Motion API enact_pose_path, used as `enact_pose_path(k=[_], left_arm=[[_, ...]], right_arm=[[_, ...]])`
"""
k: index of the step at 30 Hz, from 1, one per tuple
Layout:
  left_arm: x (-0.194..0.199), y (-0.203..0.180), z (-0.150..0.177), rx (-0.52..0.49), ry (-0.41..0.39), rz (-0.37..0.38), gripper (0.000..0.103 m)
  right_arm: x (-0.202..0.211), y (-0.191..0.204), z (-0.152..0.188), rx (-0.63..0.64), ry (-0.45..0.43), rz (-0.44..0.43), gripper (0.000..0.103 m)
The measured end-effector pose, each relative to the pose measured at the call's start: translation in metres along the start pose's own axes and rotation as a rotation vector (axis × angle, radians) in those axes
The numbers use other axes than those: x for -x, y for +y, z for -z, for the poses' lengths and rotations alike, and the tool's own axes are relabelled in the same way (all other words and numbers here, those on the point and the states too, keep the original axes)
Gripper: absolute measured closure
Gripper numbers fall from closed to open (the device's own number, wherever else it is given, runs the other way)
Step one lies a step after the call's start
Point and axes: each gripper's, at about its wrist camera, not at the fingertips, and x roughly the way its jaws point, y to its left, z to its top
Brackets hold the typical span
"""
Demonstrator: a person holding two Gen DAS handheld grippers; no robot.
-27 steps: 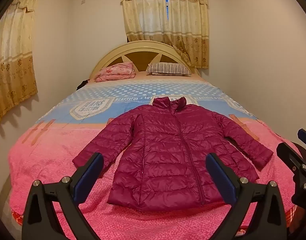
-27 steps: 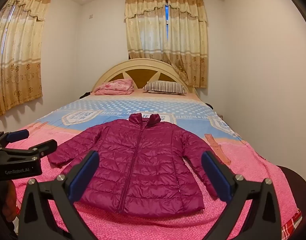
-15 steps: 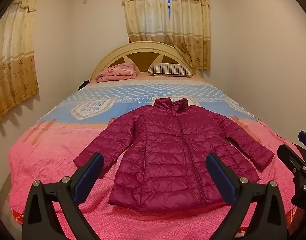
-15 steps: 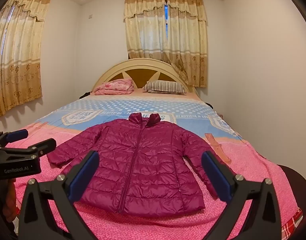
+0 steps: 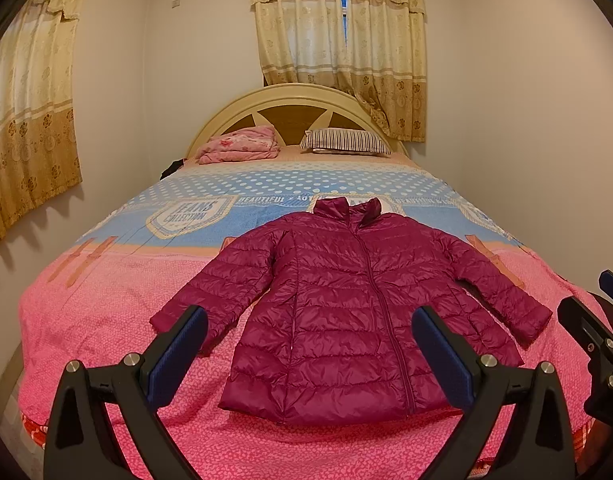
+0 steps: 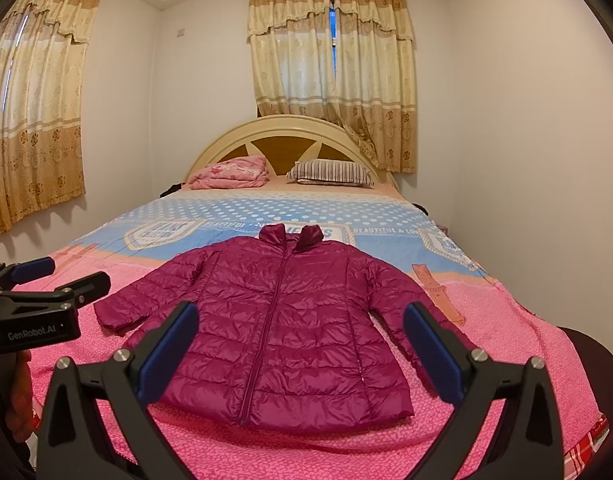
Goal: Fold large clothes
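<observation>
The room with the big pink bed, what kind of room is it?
A bedroom, most likely in a home: a bed with a curved headboard, a striped pillow, and curtains over the window.

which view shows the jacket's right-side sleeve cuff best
The left wrist view: the jacket shows that whole sleeve down to its cuff. In the right wrist view, the right gripper covers that cuff with its right-hand finger.

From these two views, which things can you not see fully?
- Jacket: its back, lying face-down on the bed, in both views.
- Jacket's right cuff, right wrist view: behind a finger pad.
- Dark object beside the pink bedding: too small.
</observation>
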Motion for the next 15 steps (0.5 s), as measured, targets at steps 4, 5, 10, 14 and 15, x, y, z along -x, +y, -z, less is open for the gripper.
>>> enact_pose_path(k=[4, 5, 10, 14, 15], left_arm=[[-0.0021, -0.0009, 0.0009, 0.002, -0.001, -0.001, 0.001], [-0.0021, -0.0015, 0.0010, 0.001, 0.000, -0.001, 0.001], [-0.0027, -0.0020, 0.0007, 0.003, 0.000, 0.000, 0.001], [-0.0021, -0.0023, 0.0012, 0.003, -0.002, 0.000, 0.001], [-0.0020, -0.0021, 0.0011, 0.003, -0.002, 0.000, 0.001]], right_arm=[[-0.0003, -0.0009, -0.0004, -0.002, 0.001, -0.001, 0.000], [-0.0003, -0.0010, -0.0005, -0.002, 0.001, 0.000, 0.000], [0.0011, 0.0014, -0.0014, 0.004, 0.004, -0.002, 0.000], [-0.0011, 0.0017, 0.0023, 0.000, 0.004, -0.002, 0.000], [-0.0013, 0.0011, 0.0020, 0.000, 0.004, -0.001, 0.000]])
